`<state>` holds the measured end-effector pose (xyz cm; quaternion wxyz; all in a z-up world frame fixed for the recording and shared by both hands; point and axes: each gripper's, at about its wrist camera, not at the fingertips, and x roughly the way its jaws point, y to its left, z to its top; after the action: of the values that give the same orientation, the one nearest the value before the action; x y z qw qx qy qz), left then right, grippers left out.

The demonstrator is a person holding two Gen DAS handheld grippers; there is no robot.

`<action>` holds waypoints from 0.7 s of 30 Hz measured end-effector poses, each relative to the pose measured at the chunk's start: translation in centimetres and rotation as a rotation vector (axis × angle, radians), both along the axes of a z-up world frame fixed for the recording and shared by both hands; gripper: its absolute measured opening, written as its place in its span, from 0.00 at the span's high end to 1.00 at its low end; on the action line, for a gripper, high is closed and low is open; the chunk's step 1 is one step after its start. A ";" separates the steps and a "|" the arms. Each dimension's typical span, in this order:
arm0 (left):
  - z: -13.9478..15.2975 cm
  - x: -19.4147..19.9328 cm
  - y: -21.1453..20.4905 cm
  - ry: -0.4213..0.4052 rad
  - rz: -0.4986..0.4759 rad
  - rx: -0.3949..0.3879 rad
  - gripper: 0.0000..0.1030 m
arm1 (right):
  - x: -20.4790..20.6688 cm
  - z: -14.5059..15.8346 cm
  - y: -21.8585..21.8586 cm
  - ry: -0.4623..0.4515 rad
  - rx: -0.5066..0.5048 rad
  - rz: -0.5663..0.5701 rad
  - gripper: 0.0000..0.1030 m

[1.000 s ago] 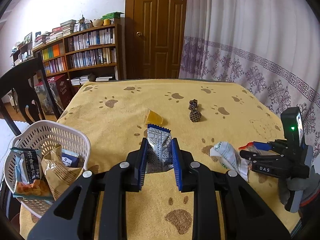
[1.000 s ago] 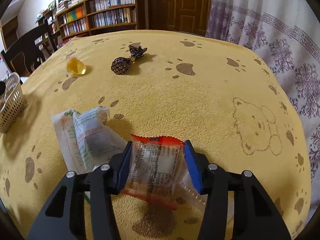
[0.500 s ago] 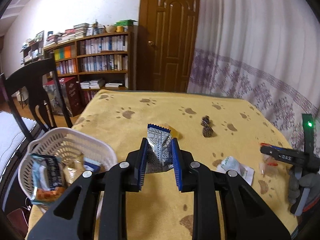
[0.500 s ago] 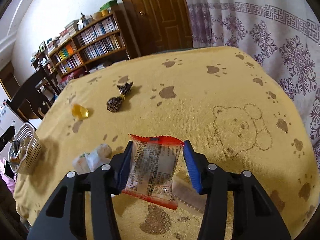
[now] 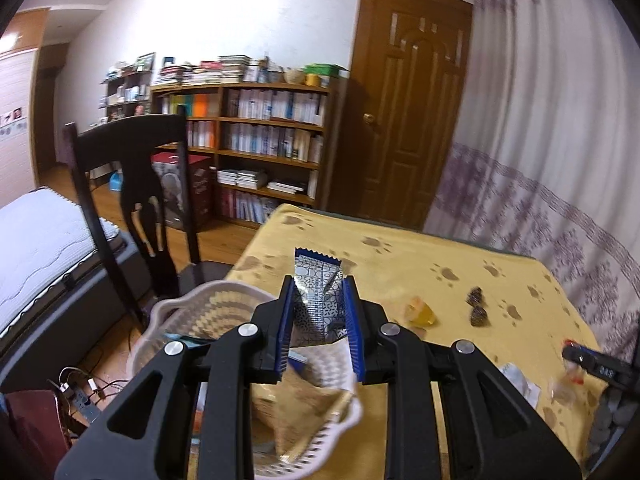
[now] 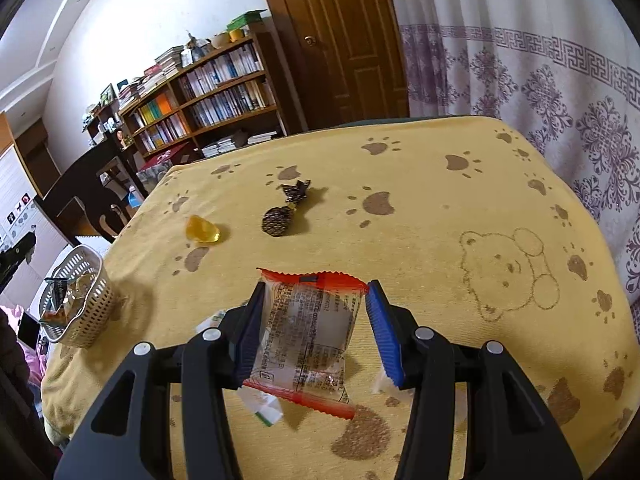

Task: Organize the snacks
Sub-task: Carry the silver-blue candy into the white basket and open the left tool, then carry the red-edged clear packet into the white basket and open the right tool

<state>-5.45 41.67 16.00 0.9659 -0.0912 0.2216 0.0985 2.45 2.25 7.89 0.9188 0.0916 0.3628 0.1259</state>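
Hanging above the white basket (image 5: 176,312) at the table's left edge, the left gripper (image 5: 318,320) clamps a silver-blue patterned packet (image 5: 316,296). Further right on the paw-print cloth (image 6: 440,184) lie a yellow jelly (image 6: 202,230) and a dark wrapped candy (image 6: 276,220). The right gripper (image 6: 316,328) holds a clear red-edged packet (image 6: 308,332) (its right pad stands slightly off).
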 end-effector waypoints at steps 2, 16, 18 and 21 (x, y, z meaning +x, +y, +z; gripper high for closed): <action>0.3 -0.3 1.0 -0.004 0.029 -0.008 0.75 | -0.1 0.1 0.3 -0.004 -0.001 0.009 0.52; 2.2 -2.9 3.2 -0.082 0.153 0.015 0.26 | -1.0 1.2 3.1 -0.030 -0.005 0.079 0.51; 2.3 -2.9 2.9 -0.087 0.150 0.020 0.20 | -1.3 1.3 3.4 -0.035 -0.003 0.088 0.51; 2.5 -3.1 2.6 -0.096 0.158 0.037 0.13 | -1.5 1.4 3.7 -0.039 0.000 0.096 0.51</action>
<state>-8.51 44.22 18.49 0.9661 -0.0951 0.1654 0.1738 0.93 5.91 9.29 0.9185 0.0718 0.3489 0.1714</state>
